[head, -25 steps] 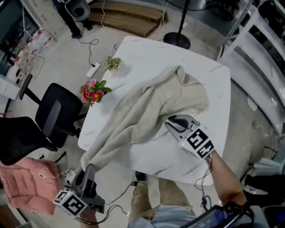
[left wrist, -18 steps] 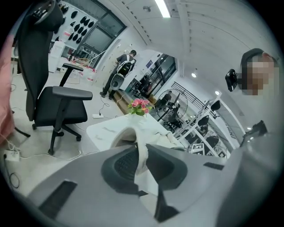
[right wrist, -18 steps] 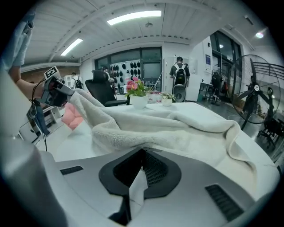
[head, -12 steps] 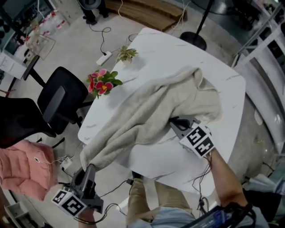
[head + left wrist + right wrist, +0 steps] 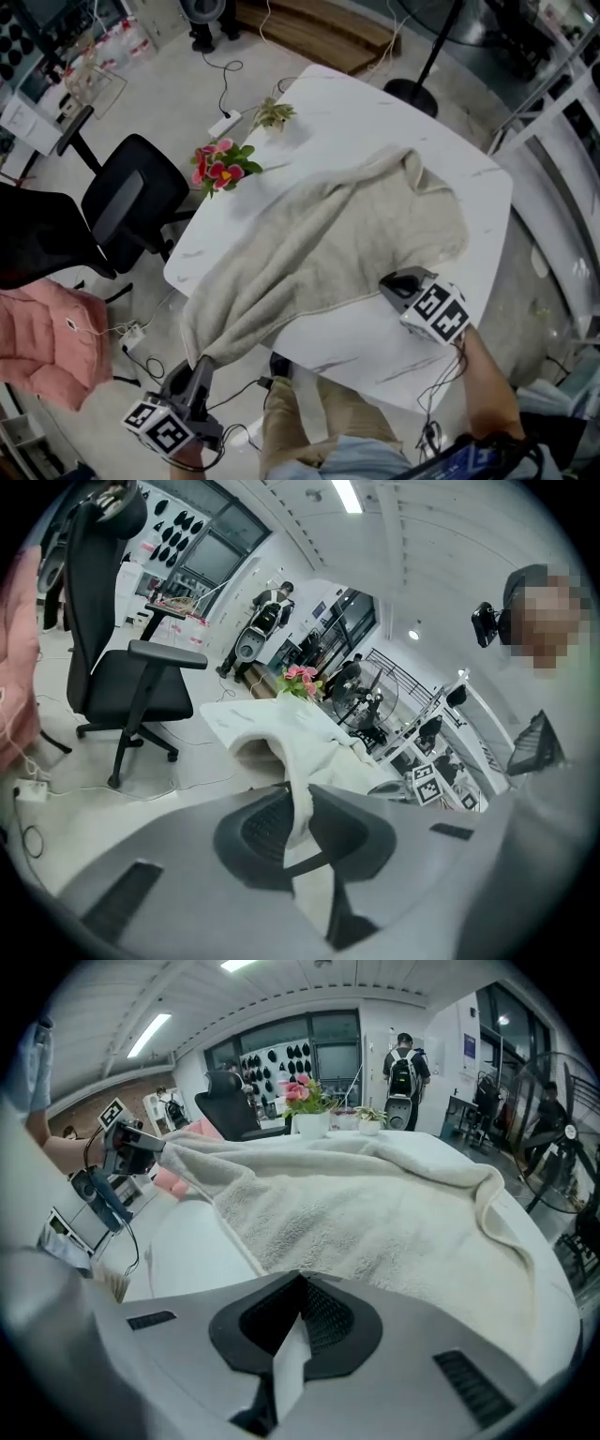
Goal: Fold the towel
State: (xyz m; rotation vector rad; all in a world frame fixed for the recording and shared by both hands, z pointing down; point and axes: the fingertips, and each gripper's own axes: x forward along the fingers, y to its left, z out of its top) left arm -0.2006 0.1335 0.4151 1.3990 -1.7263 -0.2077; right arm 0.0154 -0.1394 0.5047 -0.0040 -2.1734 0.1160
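**Head view.** We saw the towel [image 5: 328,244] spread diagonally over the white table [image 5: 375,122], its far end bunched near the table's right corner. Its near-left corner hung off the table edge. The left gripper [image 5: 202,364], below that edge, held this hanging corner. The right gripper [image 5: 390,281] sat at the towel's near edge, over the table. Pink flowers [image 5: 217,169] and a small green plant [image 5: 273,114] stood along the table's left side. A black office chair [image 5: 127,206] stood on the floor beside it.

**Left gripper view.** We found the left gripper's [image 5: 300,808] claw pinching the towel [image 5: 281,738]. A fold of cloth ran between the two pads and out behind them, and the rest rose toward the table. The chair [image 5: 122,658] stood at the left and the flowers [image 5: 302,675] lay beyond the cloth.

**Right gripper view.** We found the right gripper's [image 5: 298,1321] claw pressed together at the towel's [image 5: 375,1204] near hem, with a pale strip that we took for cloth caught between the pads. The towel lay flat across the table ahead, with a rolled ridge at its right. The flowers [image 5: 305,1091] stood at the far edge.
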